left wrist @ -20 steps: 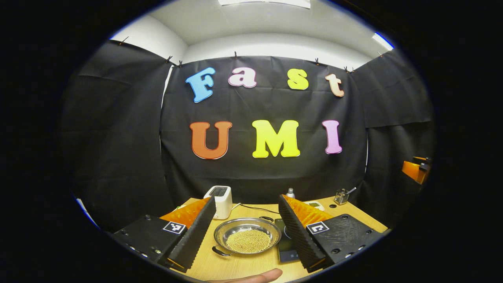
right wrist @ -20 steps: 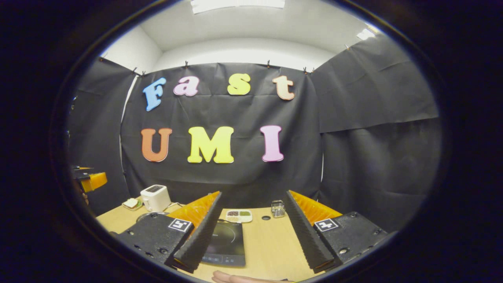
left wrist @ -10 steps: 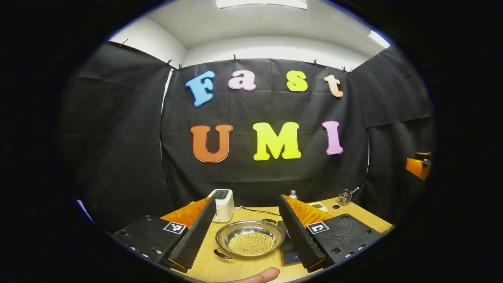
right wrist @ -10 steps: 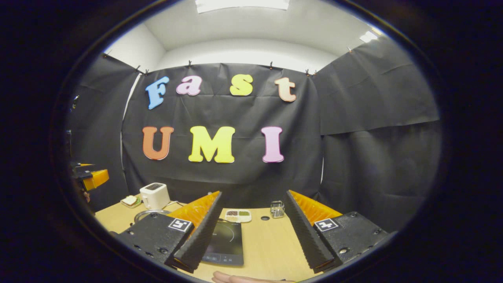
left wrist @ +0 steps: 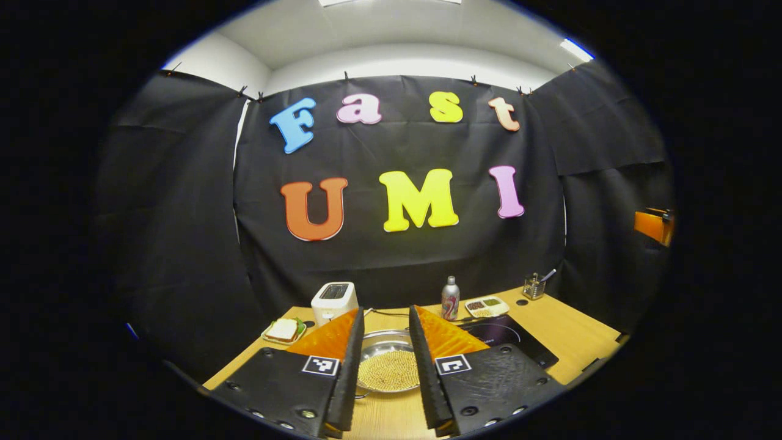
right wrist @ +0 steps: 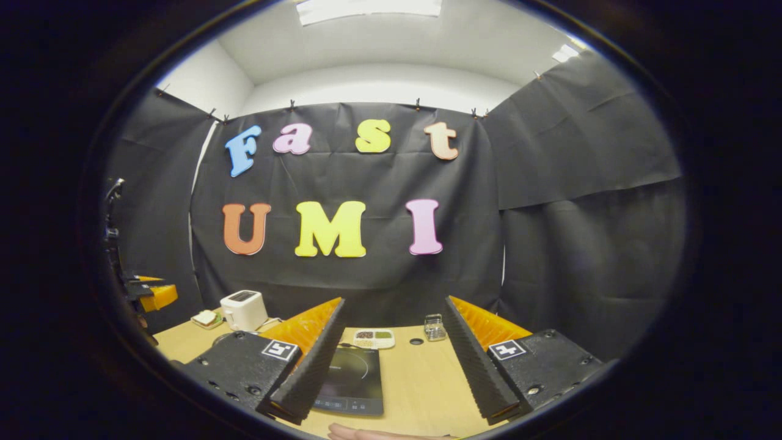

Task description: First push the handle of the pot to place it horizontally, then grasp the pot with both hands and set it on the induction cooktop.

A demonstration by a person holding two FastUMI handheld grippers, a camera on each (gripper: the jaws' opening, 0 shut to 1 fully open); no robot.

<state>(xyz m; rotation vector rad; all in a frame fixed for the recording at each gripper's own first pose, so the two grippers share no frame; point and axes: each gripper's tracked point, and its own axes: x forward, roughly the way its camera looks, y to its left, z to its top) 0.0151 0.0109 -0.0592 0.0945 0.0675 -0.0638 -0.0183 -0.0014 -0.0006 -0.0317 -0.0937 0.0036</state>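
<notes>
Left tool (left wrist: 385, 366) hovering, fingers narrowly parted, gripping nothing | framing shallow steel pot of yellow grains (left wrist: 386, 364) on wooden bench (left wrist: 568, 333) | right tool (right wrist: 391, 354) gaping wide, empty, facing black induction cooktop (right wrist: 353, 382) | handle push, two-handed lift, placing all pending.

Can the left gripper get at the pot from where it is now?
Probably yes. In the left gripper view the left gripper has its jaws apart, and the pot of small yellow beads sits on the table straight ahead between them, with nothing in front of it. The pot's handles are hidden behind the jaws.
</notes>
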